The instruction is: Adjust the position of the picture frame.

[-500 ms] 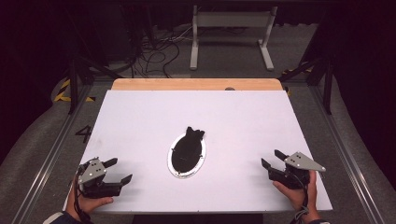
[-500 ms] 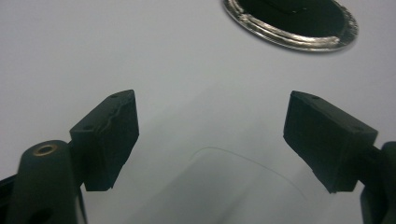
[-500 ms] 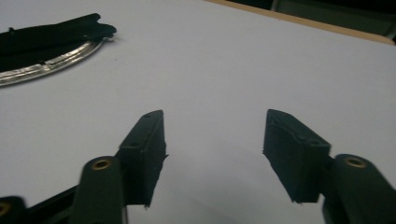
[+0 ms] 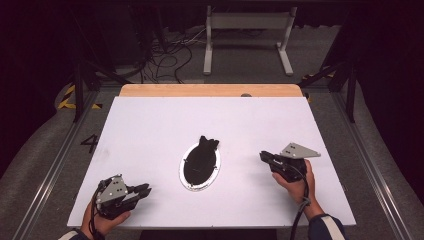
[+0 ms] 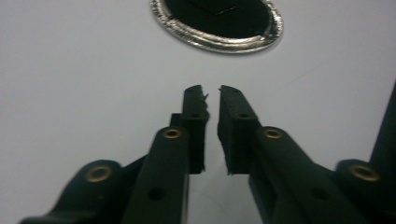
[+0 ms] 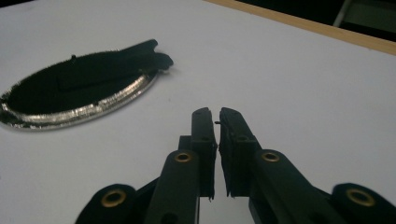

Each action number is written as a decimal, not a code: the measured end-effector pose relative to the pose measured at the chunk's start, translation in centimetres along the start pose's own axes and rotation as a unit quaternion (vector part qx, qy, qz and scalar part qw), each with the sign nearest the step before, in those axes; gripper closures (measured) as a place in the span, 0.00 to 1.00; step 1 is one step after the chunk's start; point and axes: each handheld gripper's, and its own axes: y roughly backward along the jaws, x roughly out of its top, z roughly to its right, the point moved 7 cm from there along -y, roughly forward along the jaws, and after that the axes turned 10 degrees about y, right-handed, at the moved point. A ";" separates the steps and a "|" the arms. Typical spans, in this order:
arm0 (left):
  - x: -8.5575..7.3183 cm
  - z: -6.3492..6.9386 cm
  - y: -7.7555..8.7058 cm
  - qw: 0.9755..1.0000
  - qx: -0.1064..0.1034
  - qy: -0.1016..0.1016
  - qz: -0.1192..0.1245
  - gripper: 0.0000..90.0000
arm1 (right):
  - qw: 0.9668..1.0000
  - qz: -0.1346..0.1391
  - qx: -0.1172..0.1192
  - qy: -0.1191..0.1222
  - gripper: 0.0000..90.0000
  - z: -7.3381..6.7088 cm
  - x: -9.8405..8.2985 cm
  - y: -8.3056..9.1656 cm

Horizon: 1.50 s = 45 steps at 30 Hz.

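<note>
An oval silver-rimmed dish [image 4: 181,176] lies at the middle of the white table [image 4: 150,125]. A black cloth-like piece [image 4: 201,159] lies in it and sticks out over its far end. My left gripper [image 4: 146,188] rests near the front left corner, shut with nothing between its jaws, pointing right toward the dish. In the left gripper view the gripper [image 5: 212,88] faces the dish rim [image 5: 219,44]. My right gripper [image 4: 262,155] is right of the dish, shut and empty, pointing left. In the right gripper view the gripper [image 6: 214,112] has the dish [image 6: 84,112] and the black piece [image 6: 93,72] ahead on the left.
A wooden strip [image 4: 210,90] runs along the table's far edge. Beyond it stand a grey metal stand [image 4: 247,35] and loose cables [image 4: 170,55] on the floor. Metal rails [image 4: 60,160] run along both sides of the table.
My right gripper has moved left and away from the front edge, closer to the dish. The left gripper has shifted slightly toward the dish.
</note>
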 end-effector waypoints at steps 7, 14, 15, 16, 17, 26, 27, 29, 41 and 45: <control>1.1 2.4 -3.1 0.997 -0.045 -0.027 -0.052 1.00 | 0.999 0.007 0.040 -0.005 0.99 -0.8 3.4 -4.6; 2.0 4.1 -5.9 0.993 -0.069 -0.051 -0.077 1.00 | 0.998 -0.015 0.060 -0.007 1.00 -1.6 5.4 -8.9; 2.2 4.3 -6.4 0.993 -0.071 -0.050 -0.079 1.00 | 0.998 -0.018 0.060 -0.002 1.00 -1.8 5.8 -9.4; 2.2 4.3 -6.4 0.993 -0.071 -0.050 -0.079 1.00 | 0.998 -0.018 0.060 -0.002 1.00 -1.8 5.8 -9.4; 2.3 4.4 -6.7 0.992 -0.076 -0.051 -0.082 1.00 | 0.998 -0.023 0.063 0.003 1.00 -2.0 6.1 -9.9; 2.7 5.8 -8.7 0.990 -0.089 -0.065 -0.093 1.00 | 0.995 -0.069 0.069 0.014 1.00 -3.2 7.2 -15.3; 2.7 5.9 -9.0 0.989 -0.087 -0.068 -0.094 1.00 | 0.994 -0.080 0.067 0.014 1.00 -3.2 7.0 -16.0; 2.8 6.0 -9.1 0.990 -0.086 -0.068 -0.092 1.00 | 0.994 -0.086 0.064 0.016 1.00 -3.1 6.8 -16.4; 3.4 5.1 -9.9 0.992 -0.070 -0.066 -0.082 1.00 | 0.990 -0.120 0.069 0.029 1.00 -2.9 5.9 -17.4; 3.4 5.0 -9.9 0.992 -0.069 -0.069 -0.084 1.00 | 0.989 -0.126 0.072 0.033 1.00 -2.7 5.8 -17.1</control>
